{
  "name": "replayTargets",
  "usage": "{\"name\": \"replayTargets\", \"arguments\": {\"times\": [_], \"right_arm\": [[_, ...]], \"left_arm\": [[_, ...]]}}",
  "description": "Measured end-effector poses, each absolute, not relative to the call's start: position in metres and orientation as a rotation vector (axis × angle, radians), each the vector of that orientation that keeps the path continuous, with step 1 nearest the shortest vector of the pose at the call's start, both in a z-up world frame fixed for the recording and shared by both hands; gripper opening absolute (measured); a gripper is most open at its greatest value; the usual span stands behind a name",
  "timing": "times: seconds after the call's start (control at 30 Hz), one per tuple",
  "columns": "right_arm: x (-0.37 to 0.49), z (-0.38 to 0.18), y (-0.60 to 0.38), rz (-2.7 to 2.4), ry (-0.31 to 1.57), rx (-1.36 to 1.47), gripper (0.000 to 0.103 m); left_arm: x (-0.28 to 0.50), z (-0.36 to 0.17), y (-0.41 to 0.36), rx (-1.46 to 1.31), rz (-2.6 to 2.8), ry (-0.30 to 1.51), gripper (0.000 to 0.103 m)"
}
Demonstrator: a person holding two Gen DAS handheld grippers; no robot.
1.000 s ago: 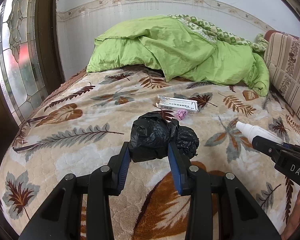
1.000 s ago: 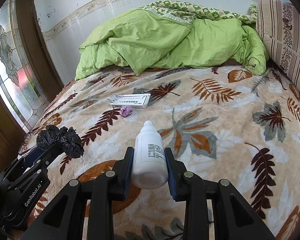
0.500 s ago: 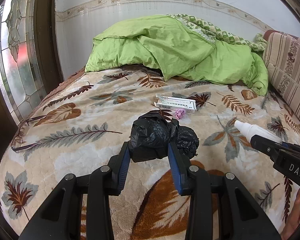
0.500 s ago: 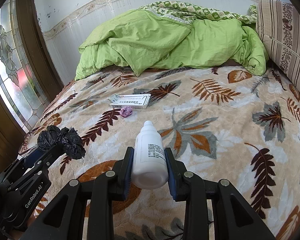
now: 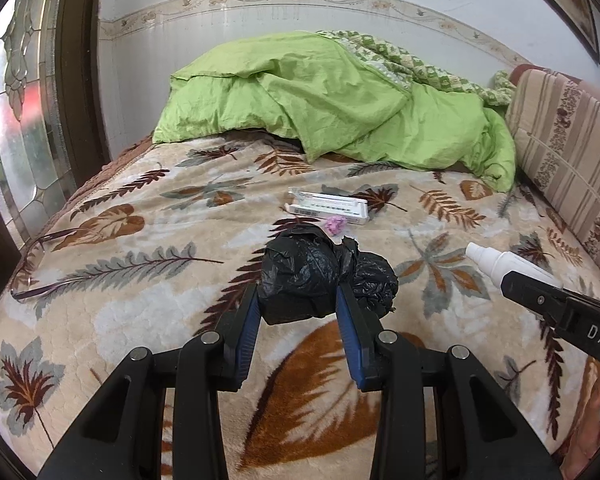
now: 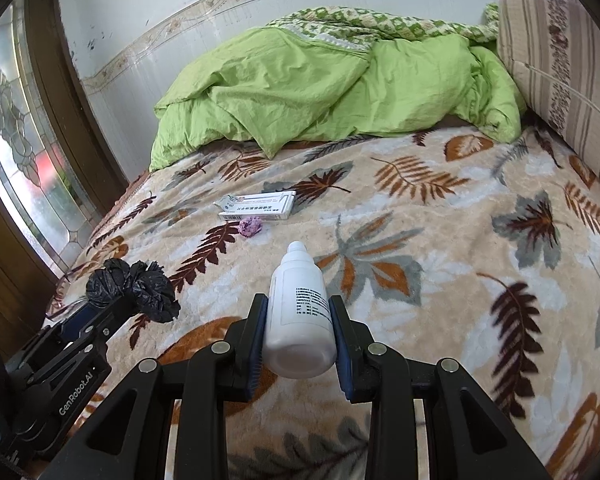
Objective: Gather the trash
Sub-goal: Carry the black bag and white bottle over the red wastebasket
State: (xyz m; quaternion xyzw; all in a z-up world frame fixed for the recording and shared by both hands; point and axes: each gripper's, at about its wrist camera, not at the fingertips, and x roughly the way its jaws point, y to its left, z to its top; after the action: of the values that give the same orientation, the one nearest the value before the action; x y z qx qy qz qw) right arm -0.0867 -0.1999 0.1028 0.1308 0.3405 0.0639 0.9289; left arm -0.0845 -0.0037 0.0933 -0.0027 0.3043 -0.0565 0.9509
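While both tools hang over the near end of the bed (image 6: 480,220), each one has its hands full. The left tool (image 5: 296,312) is clenched around a crumpled black plastic bag (image 5: 300,276), its blue-lined fingers (image 5: 247,328) pressing on either side of the bundle, and part of the bag bulges out past the right finger. Over on the other side, the right tool (image 6: 298,332) grips a white plastic bottle (image 6: 300,312) by its body, cap end pointing away toward the headboard side, printed label facing up. From the left wrist view the bottle's nozzle pokes out beyond the dark tip of the right tool at the right edge; from the right wrist view the bag sits low at the left, held clear of the blanket as far as I can tell.

Out on the leaf-patterned blanket (image 5: 112,280), two pieces lie loose: a flat white carton (image 6: 256,206) with printed text, one end flap open, and just beside it on the near side a small crumpled purple wad (image 6: 251,227). Both sit in the middle of the bed, well ahead of the tools. Behind them a green duvet (image 5: 332,96) is heaped against the wall, and a striped cushion (image 5: 572,144) leans along the right side.
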Motion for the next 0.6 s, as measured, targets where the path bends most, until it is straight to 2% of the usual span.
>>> {"name": "replayTargets", "arguments": {"times": [0.23,0.6], "right_arm": [[-0.139,0.114,-0.236,0.1,0.675,0.326,0.032],[-0.248,0.134,-0.334,-0.056,0.653,0.434,0.032]], "left_arm": [[-0.108,0.109,-0.033,-0.012,-0.271,0.615,0.036],[-0.176,0.148,-0.123,0.044,-0.592,0.596,0.037]]}}
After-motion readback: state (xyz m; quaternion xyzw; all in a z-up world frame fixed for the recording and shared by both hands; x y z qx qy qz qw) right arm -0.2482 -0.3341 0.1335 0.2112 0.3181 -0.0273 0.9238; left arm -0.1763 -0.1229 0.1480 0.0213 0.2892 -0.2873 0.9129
